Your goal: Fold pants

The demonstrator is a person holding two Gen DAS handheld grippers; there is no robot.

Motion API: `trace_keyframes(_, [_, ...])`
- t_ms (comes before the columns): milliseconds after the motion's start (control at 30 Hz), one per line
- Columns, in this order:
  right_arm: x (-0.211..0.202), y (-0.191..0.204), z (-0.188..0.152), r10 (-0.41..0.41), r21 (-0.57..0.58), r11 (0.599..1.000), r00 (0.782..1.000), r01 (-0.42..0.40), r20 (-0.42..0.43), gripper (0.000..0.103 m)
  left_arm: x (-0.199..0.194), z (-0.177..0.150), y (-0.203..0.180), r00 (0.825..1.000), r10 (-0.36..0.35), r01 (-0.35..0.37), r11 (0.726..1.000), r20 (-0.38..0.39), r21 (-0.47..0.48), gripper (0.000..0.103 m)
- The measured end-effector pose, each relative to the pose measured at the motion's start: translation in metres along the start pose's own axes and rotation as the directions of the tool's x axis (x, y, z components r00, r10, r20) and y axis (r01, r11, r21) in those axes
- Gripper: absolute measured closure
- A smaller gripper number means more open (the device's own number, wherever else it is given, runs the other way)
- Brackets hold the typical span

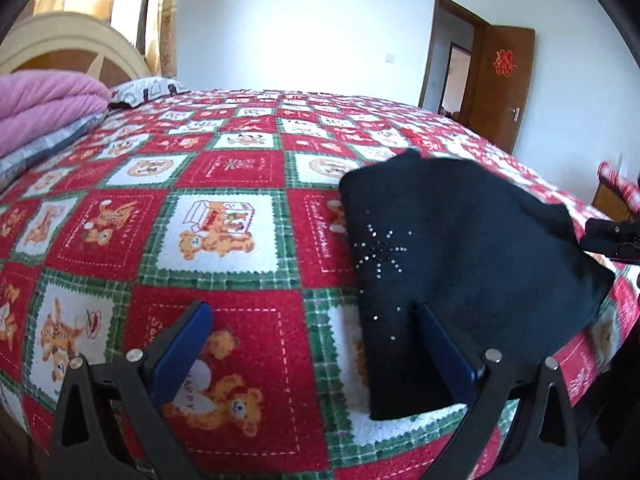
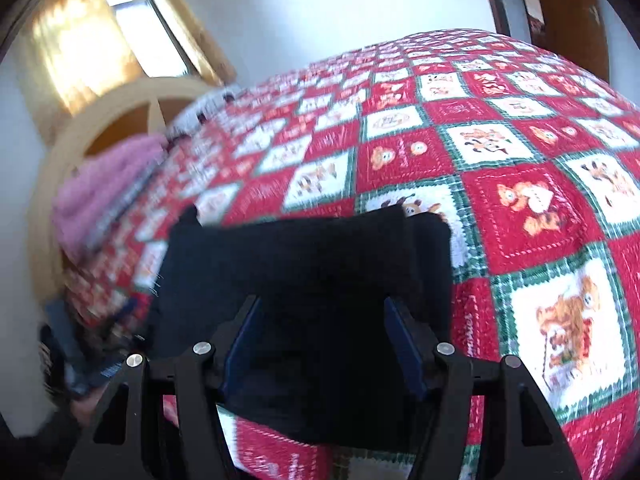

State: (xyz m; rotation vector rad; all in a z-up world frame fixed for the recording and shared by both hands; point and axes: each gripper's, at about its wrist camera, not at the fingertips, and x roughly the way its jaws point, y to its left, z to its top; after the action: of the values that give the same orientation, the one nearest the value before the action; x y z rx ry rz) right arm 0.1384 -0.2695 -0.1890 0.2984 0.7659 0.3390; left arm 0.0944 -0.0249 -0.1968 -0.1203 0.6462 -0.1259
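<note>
- Black pants (image 1: 460, 264) lying folded into a compact stack on the red, white and green bear-print bedspread (image 1: 224, 184), toward the near right part of the bed in the left wrist view
- Rhinestone starburst (image 1: 380, 250) visible on the top layer, near the stack's left edge
- Left gripper (image 1: 312, 312) hovering above the bed with fingers spread wide, nothing between them; left finger over bare bedspread, right finger over the near left part of the pants; contact with the cloth not determinable
- Right gripper (image 2: 322, 304) positioned over the near edge of the pants (image 2: 304, 264), fingers apart with the black cloth showing between and beneath them; no grip evident
- Right wrist view blurred on its left side; detail there unreliable
- Dark tip of the right gripper also seen at the right edge of the left wrist view, just beside the stack
- Pink quilt (image 1: 44, 100) folded at the far left of the bed, resting on a grey layer, in front of a cream headboard (image 1: 68, 40)
- Brown door (image 1: 502, 84) standing ajar at far right
</note>
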Motion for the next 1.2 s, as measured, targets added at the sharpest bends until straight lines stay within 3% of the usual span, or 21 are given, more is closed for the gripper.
trace_keyframes(67, [-0.017, 0.000, 0.003, -0.046, 0.003, 0.999, 0.995, 0.046, 0.087, 0.039, -0.006, 0.003, 0.005, 1.000, 0.002, -0.001, 1.000, 0.022, -0.024, 0.000])
trace_keyframes(133, [-0.022, -0.005, 0.006, -0.072, 0.019, 0.997, 0.991, 0.070, 0.116, 0.039, -0.007, 0.009, 0.008, 0.999, -0.037, 0.038, 0.998, 0.027, -0.048, 0.000])
trace_keyframes(333, [-0.015, -0.048, 0.004, -0.078, 0.149, 0.987, 0.995, 0.068, 0.061, 0.039, 0.010, 0.021, 0.002, 0.993, -0.117, 0.116, 0.990, -0.008, -0.085, 0.000])
trace_keyframes(500, [-0.002, -0.056, -0.002, -0.025, 0.165, 0.986, 0.999, 0.021, 0.023, 0.039, 0.019, 0.023, -0.019, 0.988, -0.148, 0.147, 0.989, -0.038, -0.031, 0.002])
trace_keyframes(767, [0.011, -0.047, -0.007, -0.018, 0.115, 0.993, 1.000, 0.016, 0.010, 0.039, 0.031, 0.028, -0.038, 0.984, -0.168, 0.170, 0.985, -0.056, 0.022, 0.003])
trace_keyframes(833, [0.016, -0.046, -0.009, -0.032, 0.115, 0.993, 0.999, 0.031, 0.005, 0.039, 0.031, 0.028, -0.041, 0.983, -0.173, 0.175, 0.984, -0.054, 0.026, 0.014])
trace_keyframes(867, [0.016, -0.046, -0.010, -0.035, 0.116, 0.993, 0.999, 0.034, 0.008, 0.043, 0.030, 0.029, -0.042, 0.981, -0.186, 0.188, 0.982, -0.056, 0.025, 0.019])
trace_keyframes(900, [0.015, -0.045, -0.011, -0.037, 0.110, 0.993, 0.999, 0.035, 0.012, 0.049, 0.028, 0.029, -0.044, 0.976, -0.208, 0.210, 0.977, -0.061, 0.025, 0.032])
trace_keyframes(967, [0.010, -0.039, -0.013, -0.017, 0.087, 0.996, 1.000, 0.015, 0.024, 0.065, 0.024, 0.029, -0.049, 0.976, -0.209, 0.212, 0.976, -0.063, 0.041, 0.042])
trace_keyframes(1100, [0.008, -0.037, -0.015, 0.019, 0.089, 0.996, 0.999, -0.022, 0.030, 0.073, 0.020, 0.030, -0.052, 0.975, -0.211, 0.215, 0.975, -0.067, 0.055, 0.074])
trace_keyframes(1200, [0.004, -0.034, -0.016, 0.025, 0.083, 0.996, 0.998, -0.029, 0.051, 0.075, 0.017, 0.031, -0.050, 0.975, -0.212, 0.216, 0.975, -0.062, 0.061, 0.081])
